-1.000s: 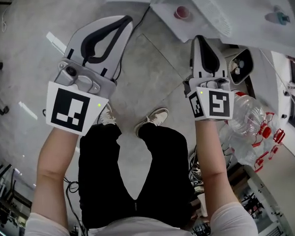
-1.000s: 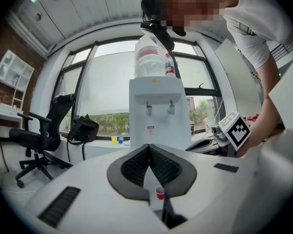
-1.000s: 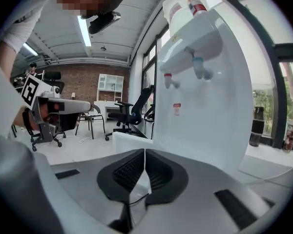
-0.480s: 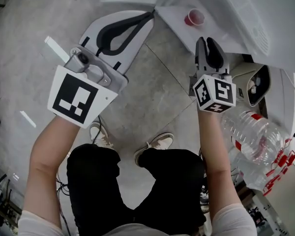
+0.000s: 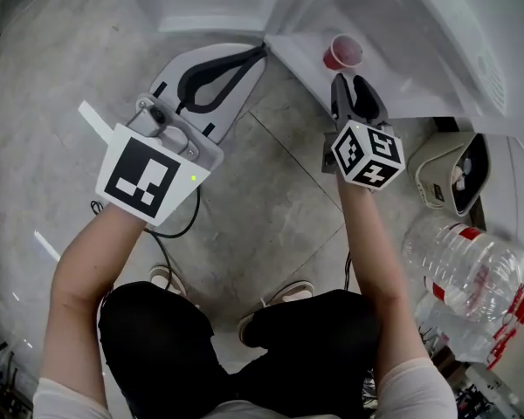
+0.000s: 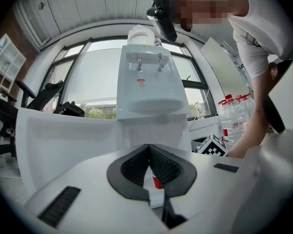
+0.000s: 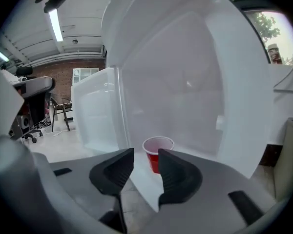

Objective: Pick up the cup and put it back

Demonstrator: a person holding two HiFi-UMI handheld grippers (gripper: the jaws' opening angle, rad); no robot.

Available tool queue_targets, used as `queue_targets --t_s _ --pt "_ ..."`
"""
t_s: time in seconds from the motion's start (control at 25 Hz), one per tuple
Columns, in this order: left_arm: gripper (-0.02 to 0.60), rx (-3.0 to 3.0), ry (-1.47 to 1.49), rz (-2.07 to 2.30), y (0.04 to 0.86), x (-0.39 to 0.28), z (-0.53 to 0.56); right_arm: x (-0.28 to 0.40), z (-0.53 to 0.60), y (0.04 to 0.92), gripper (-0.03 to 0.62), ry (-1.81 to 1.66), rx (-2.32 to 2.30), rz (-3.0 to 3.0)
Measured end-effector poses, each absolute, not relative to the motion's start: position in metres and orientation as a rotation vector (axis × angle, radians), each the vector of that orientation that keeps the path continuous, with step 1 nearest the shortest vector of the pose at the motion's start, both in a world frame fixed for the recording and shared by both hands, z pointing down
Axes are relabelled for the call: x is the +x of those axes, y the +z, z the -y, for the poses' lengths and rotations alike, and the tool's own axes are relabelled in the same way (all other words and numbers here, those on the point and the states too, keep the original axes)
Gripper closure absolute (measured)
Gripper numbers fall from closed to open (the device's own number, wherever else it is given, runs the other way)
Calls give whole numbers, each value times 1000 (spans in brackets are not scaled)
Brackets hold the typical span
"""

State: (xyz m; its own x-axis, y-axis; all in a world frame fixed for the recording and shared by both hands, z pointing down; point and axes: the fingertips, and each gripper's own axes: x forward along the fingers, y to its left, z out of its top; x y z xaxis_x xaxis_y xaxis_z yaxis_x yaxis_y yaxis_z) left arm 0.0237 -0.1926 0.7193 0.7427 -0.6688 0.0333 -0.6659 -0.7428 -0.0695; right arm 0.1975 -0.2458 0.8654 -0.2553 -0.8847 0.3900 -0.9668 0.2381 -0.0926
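Reach stage: right hand-held gripper [image 7: 145,156], jaws just parting, empty, short of small red plastic cup [image 7: 157,145]. Left hand-held gripper [image 6: 149,149] pressed together. Next: straddle, close.

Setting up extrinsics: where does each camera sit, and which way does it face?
Head view: on the head, facing steeply down at the floor; legs, left gripper and right gripper show.
Left gripper view: on that gripper, facing a dispenser along shut jaws; the person's torso shows right.
Right gripper view: on that gripper, along jaws just opening, nothing between, at the cup.
Shared: all three see the cup.
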Motion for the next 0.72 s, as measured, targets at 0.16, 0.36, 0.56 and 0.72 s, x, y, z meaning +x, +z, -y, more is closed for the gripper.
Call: queue_targets --t_s 0.16,0.36,0.56,0.72 --pt "558 -2895 -85 -1088 729 29 193 191 255 878 419 440 1683 2259" --pt "558 -2914 -131 -1069 729 28 185 207 274 885 380 514 1795 2159" --pt "558 -2907 -227 -1038 735 18 174 210 286 903 322 563 1832 2120" --pt "558 -2899 -251 -1068 734 8 173 207 294 916 290 508 1813 2094"
